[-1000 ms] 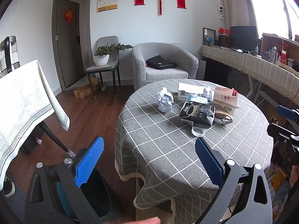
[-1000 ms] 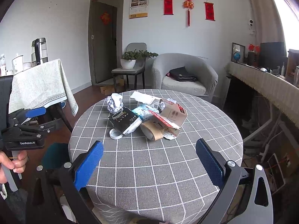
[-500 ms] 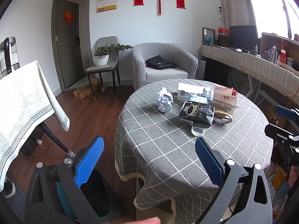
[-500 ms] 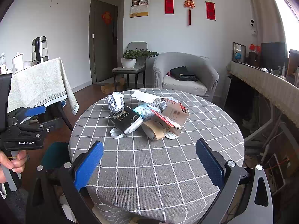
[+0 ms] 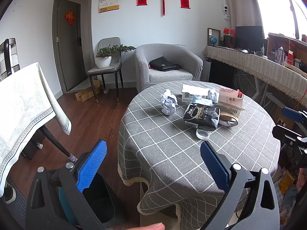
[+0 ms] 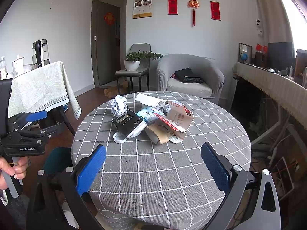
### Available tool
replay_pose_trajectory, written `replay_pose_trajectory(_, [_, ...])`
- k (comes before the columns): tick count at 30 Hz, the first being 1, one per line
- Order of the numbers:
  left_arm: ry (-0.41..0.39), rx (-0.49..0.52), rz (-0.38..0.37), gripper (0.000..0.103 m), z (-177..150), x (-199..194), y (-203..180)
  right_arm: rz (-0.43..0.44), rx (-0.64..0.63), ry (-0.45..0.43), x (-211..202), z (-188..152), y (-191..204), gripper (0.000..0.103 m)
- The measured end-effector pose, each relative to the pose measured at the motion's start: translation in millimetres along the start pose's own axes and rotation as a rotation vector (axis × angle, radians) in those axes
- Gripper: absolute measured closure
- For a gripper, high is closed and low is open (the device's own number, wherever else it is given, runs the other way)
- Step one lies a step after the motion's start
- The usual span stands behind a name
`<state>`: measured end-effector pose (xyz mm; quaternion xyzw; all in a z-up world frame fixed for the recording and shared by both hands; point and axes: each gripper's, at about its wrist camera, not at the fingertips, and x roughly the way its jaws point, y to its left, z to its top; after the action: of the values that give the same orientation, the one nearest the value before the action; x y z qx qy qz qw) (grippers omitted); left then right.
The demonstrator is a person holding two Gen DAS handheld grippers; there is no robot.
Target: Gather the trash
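Note:
A pile of trash lies on the round grey checked table (image 6: 163, 172): a crumpled paper ball (image 6: 118, 105), a black packet (image 6: 129, 123), a white lid (image 6: 120, 138), a torn red-and-tan carton (image 6: 177, 117) and a white box (image 6: 151, 100). The same ball (image 5: 168, 103), packet (image 5: 201, 116) and lid (image 5: 202, 134) show in the left wrist view. A teal bin (image 5: 94, 201) stands on the floor left of the table. My left gripper (image 5: 151, 164) is open and empty, over the table's near-left edge. My right gripper (image 6: 153, 167) is open and empty, short of the pile.
A second table with a pale cloth (image 6: 40, 88) and a kettle stands at the left. A grey armchair (image 6: 190, 76) with a black bag and a chair holding a potted plant (image 6: 132, 63) stand behind. A long cloth-covered counter (image 6: 272, 84) runs along the right.
Both grippers have drifted slightly towards the table, so the pile looks a little nearer. Both stay open and empty.

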<state>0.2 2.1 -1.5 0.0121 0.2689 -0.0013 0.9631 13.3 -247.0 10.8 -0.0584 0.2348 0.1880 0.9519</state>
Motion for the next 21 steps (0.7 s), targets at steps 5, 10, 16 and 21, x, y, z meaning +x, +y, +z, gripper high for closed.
replay_pose_trajectory(5, [-0.001, 0.0, 0.0, 0.003, -0.3, 0.3, -1.0, -0.001, 0.001, 0.0, 0.5, 0.6, -1.0, 0.003])
replay_pose_trajectory(10, [0.0, -0.001, 0.0, 0.003, -0.2, 0.4, -0.9, -0.002, 0.007, -0.002, -0.1, 1.3, -2.7, 0.003])
replay_pose_trajectory(16, [0.0, 0.002, 0.002, 0.003, 0.3, -0.3, 1.0, -0.001, 0.006, -0.003, -0.3, 0.9, -3.1, 0.003])
replay_pose_trajectory(21, [-0.001, 0.004, 0.002, 0.003, -0.4, -0.2, -1.3, -0.003, 0.006, -0.003, -0.3, 0.8, -3.3, 0.003])
